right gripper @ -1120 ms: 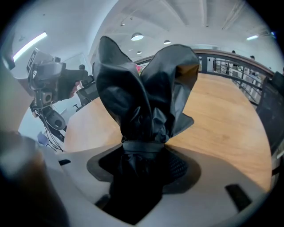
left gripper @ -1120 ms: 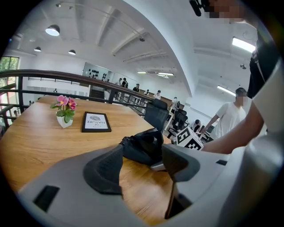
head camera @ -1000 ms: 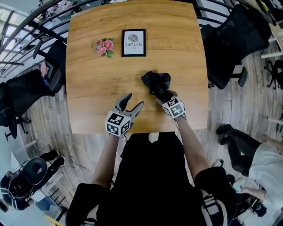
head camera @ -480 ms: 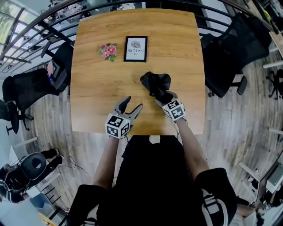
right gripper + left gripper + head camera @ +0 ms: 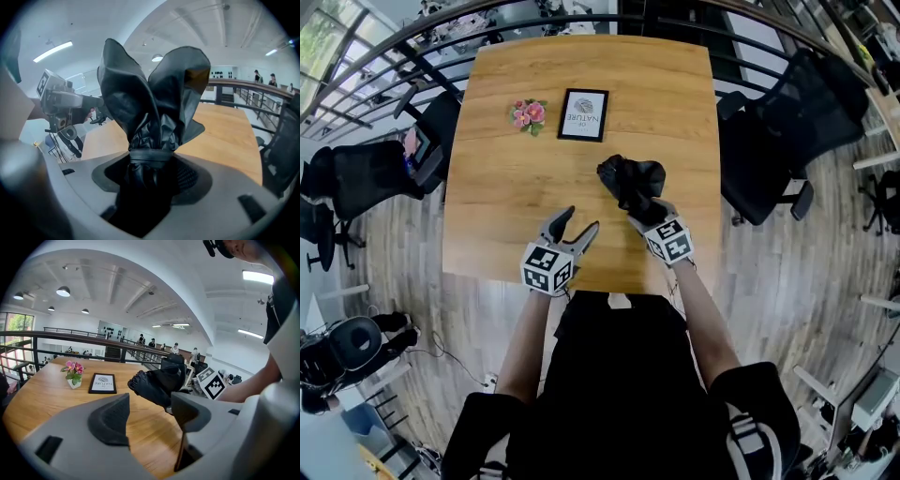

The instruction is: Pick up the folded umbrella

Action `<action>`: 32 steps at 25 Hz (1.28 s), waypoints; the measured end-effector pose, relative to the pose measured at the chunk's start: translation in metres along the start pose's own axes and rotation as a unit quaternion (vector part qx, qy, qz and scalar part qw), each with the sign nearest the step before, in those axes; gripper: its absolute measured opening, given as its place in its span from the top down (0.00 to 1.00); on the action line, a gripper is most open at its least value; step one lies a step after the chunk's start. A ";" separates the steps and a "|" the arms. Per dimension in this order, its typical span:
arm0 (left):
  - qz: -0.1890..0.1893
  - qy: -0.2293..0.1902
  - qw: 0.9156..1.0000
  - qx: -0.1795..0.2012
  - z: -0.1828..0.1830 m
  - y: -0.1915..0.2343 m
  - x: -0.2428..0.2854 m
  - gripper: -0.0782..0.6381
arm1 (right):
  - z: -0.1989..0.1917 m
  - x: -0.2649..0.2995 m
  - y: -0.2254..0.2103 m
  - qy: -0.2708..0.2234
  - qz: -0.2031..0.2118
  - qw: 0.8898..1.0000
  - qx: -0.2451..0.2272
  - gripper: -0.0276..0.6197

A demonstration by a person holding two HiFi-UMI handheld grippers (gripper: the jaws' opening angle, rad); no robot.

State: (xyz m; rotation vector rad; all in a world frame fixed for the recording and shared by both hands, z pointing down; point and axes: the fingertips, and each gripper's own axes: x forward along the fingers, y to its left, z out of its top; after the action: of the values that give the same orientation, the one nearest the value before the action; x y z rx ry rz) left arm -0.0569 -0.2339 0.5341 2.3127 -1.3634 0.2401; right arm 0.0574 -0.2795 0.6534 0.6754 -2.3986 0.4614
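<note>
Pickup looks done: right gripper (image 5: 645,202) clamps the folded umbrella (image 5: 630,178), apparently clear above the table (image 5: 497,178), while the left gripper (image 5: 578,222) gapes empty.

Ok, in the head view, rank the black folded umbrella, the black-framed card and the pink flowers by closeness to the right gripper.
1. Black folded umbrella, held in the right gripper.
2. Black-framed card, far centre.
3. Pink flowers, far left.

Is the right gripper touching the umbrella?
Touching. The right gripper view shows the right gripper with both pads pressed against the umbrella, just below its strap.
</note>
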 end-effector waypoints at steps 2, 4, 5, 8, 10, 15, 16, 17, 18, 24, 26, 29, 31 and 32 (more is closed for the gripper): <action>0.004 -0.004 1.000 0.001 0.002 -0.005 0.001 0.50 | 0.002 -0.009 -0.004 -0.006 -0.001 1.000 -0.002 0.54; 0.007 -0.008 1.000 0.001 0.003 -0.011 0.003 0.50 | 0.005 -0.017 -0.007 -0.014 -0.001 1.000 -0.003 0.54; 0.009 -0.011 1.000 0.002 0.004 -0.013 0.004 0.50 | 0.008 -0.021 -0.009 -0.018 -0.001 1.000 -0.004 0.54; 0.014 -0.017 1.000 0.004 0.008 -0.019 0.005 0.50 | 0.017 -0.031 -0.014 -0.031 -0.002 0.999 -0.009 0.54; 0.018 -0.020 1.000 0.005 0.009 -0.021 0.004 0.50 | 0.021 -0.036 -0.015 -0.037 -0.001 0.999 -0.011 0.54; 0.030 -0.029 0.999 0.003 0.013 -0.023 0.003 0.50 | 0.029 -0.045 -0.016 -0.045 0.004 0.999 -0.022 0.54; 0.033 -0.031 0.999 0.002 0.014 -0.024 0.003 0.50 | 0.030 -0.047 -0.016 -0.047 0.005 0.999 -0.025 0.53; 0.034 -0.033 0.999 0.001 0.015 -0.025 0.002 0.50 | 0.031 -0.049 -0.016 -0.048 0.006 0.998 -0.027 0.53; 0.036 -0.035 0.999 0.000 0.016 -0.025 0.003 0.50 | 0.032 -0.050 -0.017 -0.050 0.007 0.998 -0.028 0.53; 0.041 -0.037 0.998 0.001 0.015 -0.027 0.002 0.50 | 0.034 -0.053 -0.020 -0.058 0.010 0.998 -0.029 0.53; 0.043 -0.037 0.998 0.001 0.015 -0.029 0.003 0.50 | 0.034 -0.054 -0.022 -0.059 0.010 0.998 -0.030 0.53; 0.046 -0.036 0.998 0.000 0.015 -0.030 0.003 0.50 | 0.036 -0.055 -0.023 -0.060 0.012 0.998 -0.032 0.53; 0.047 -0.037 0.998 0.000 0.016 -0.029 0.003 0.50 | 0.038 -0.055 -0.023 -0.060 0.014 0.998 -0.029 0.53; 0.048 -0.037 0.998 0.000 0.016 -0.029 0.003 0.50 | 0.039 -0.055 -0.023 -0.061 0.015 0.998 -0.026 0.53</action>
State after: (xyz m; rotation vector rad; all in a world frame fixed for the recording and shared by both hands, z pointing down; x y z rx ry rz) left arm -0.0314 -0.2311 0.5126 2.2791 -1.5127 0.1861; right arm 0.0904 -0.2965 0.5931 0.6616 -2.5296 0.3781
